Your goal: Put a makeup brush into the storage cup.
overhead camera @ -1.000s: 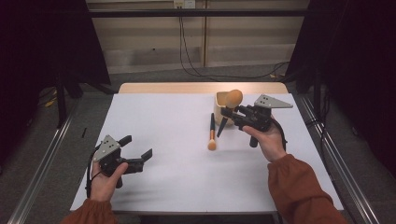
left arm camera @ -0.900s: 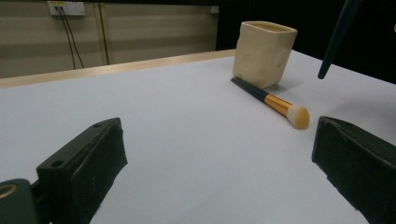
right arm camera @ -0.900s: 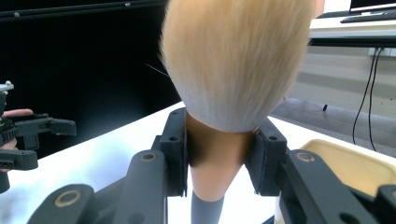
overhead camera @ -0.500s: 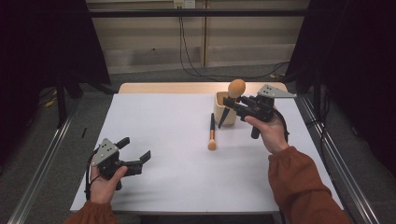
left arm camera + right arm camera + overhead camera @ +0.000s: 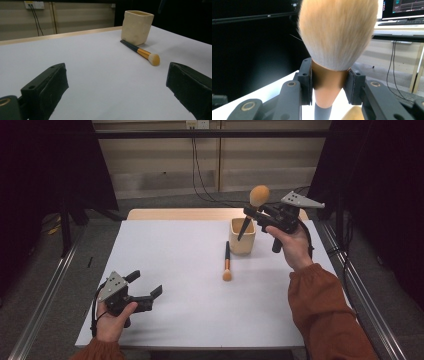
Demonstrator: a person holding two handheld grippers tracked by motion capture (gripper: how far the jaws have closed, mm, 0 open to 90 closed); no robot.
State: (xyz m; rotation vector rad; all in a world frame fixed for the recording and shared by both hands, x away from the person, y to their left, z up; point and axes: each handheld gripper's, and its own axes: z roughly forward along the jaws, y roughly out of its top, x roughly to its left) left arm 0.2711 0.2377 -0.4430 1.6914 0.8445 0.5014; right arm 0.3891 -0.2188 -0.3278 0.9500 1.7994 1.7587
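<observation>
**Operator:** What is held by the right tool (image 5: 254, 215), and where is it located?

**Supervisor:** A large brush (image 5: 258, 196) with a rounded tan head is clamped at its copper collar between the two jaws, as is seen in the right gripper view (image 5: 329, 82). It is held head-up at the far right of the surface (image 5: 175, 270), with the dark handle angled down so that its tip is at or just inside the mouth of the cup (image 5: 242, 237). How deep the tip has gone cannot be told.

**Operator:** How should the step be carried out?

**Supervisor:** The step is judged to be the seating of the brush in the cup. The handle should be brought closer to upright, so that the rim is not pushed sideways and the cup is not tipped. The brush should be lowered until the handle is supported by the cup, and only then should the jaws be parted. The tool should be withdrawn upward, clear of the bristles.

**Operator:** What else should be watched?

**Supervisor:** A smaller brush (image 5: 226, 262) lies flat just in front of the cup, its head toward the near side; it should not be disturbed. The left tool (image 5: 148, 294) is held with jaws wide and empty at the near left, well apart from the cup.
</observation>
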